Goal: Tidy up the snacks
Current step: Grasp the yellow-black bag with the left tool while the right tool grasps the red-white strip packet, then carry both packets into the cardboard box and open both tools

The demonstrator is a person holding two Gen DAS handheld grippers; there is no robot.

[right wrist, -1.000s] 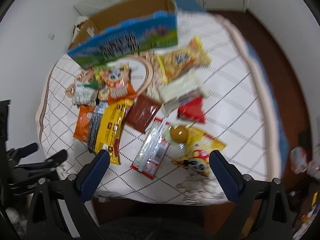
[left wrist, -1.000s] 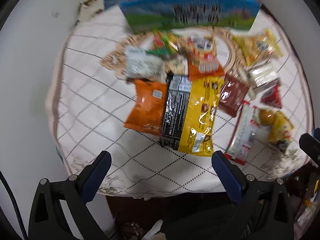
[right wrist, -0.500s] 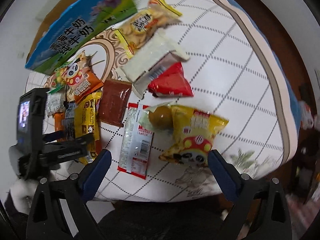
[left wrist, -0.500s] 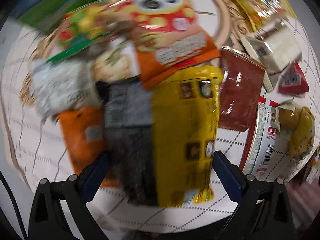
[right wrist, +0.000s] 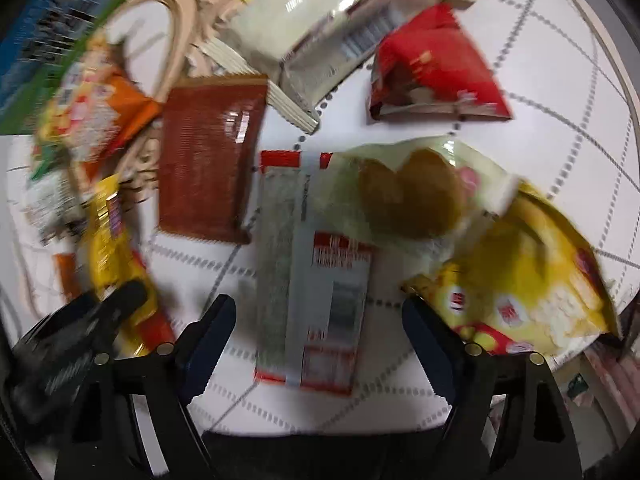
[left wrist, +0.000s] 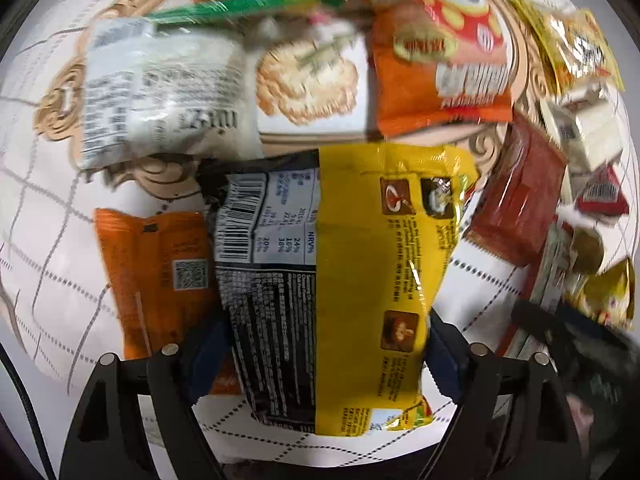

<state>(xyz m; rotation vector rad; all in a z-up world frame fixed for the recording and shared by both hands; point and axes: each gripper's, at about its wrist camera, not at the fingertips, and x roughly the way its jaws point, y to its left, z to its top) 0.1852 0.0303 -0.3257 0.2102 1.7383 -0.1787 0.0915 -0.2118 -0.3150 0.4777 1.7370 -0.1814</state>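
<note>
A white cloth with a dotted grey grid and a tan scroll medallion covers the tabletop. Near its front edge lies a yellow-and-black snack bag, label side up, between the spread fingers of the left gripper. The right gripper, fingers likewise apart, straddles a red-and-white packet.

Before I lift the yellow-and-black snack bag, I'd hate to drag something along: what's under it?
The yellow-and-black bag overlaps the right edge of the orange packet; otherwise the white checked tablecloth shows around it. Whatever lies under its middle is covered.
</note>
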